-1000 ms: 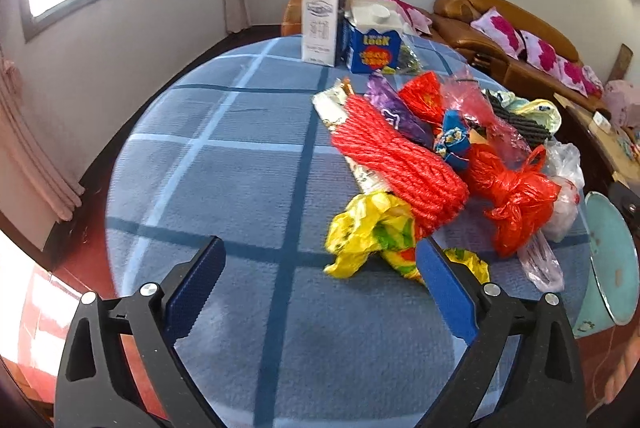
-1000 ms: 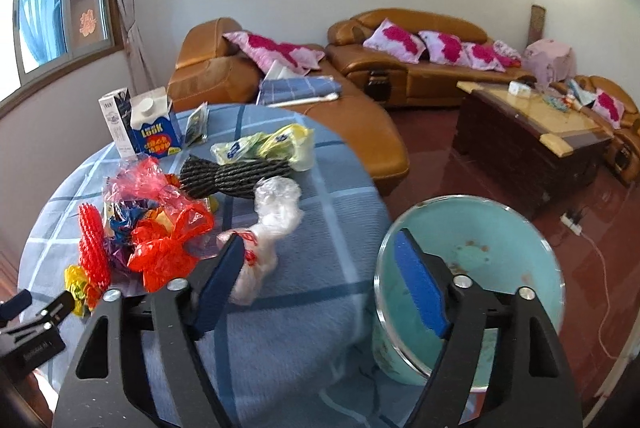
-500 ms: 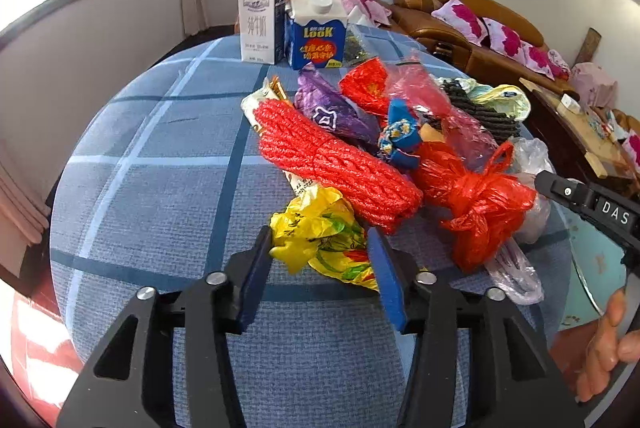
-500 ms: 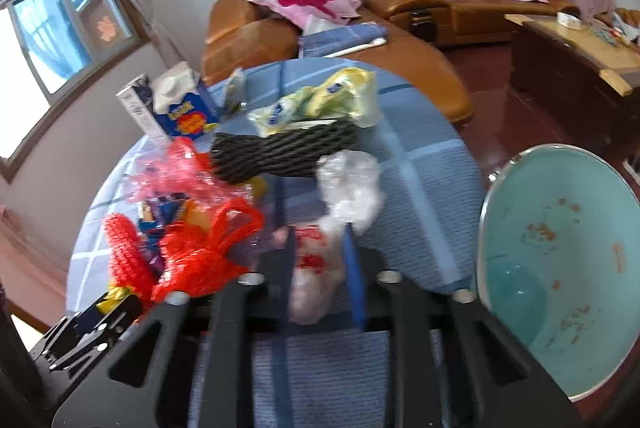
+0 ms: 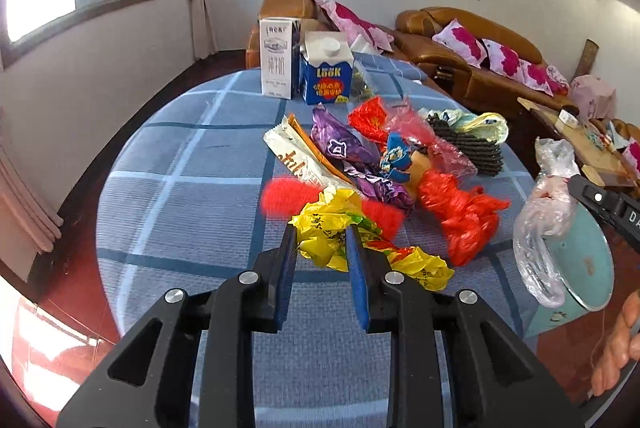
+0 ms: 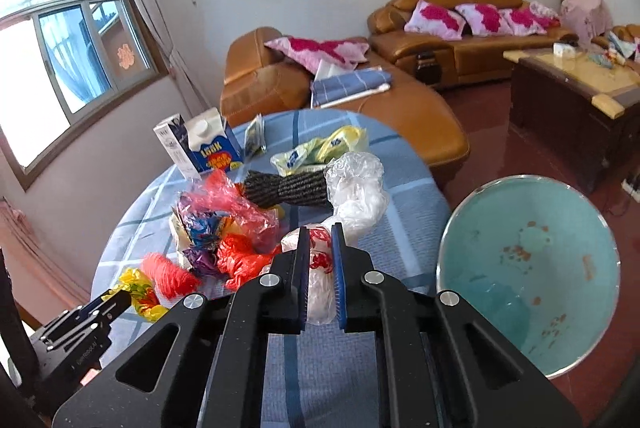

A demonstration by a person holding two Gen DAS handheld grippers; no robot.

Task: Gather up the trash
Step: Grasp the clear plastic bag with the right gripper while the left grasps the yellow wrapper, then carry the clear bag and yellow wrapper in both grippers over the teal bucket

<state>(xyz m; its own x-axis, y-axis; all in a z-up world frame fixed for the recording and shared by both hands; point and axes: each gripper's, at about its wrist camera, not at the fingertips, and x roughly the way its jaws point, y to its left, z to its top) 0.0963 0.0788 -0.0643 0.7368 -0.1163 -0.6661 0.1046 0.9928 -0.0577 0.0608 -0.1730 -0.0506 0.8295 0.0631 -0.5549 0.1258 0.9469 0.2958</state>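
1. Crowding the round blue-checked table [image 5: 180, 164] ahead of me is a heap of litter: a red net bundle [image 5: 460, 216], a purple wrapper [image 5: 340, 144], a black mesh roll [image 5: 468, 144] and a long white wrapper [image 5: 296, 160], with two cartons [image 5: 304, 68] upright at the far edge.
2. A teal bin [image 6: 528, 268] stands just beside the table on my right side, its mouth tilted toward me.
3. My left gripper [image 5: 322, 248] is clamped on the yellow plastic bag [image 5: 332, 228], whose crumpled tail trails onto the cloth beside the fingers; a blurred red mesh bundle [image 5: 288, 196] lies right behind it.
4. My right gripper [image 6: 320, 248] is pinched tight on the clear plastic bag [image 6: 356, 192], which bulges past the fingertips toward the black roll, near the bin's rim.
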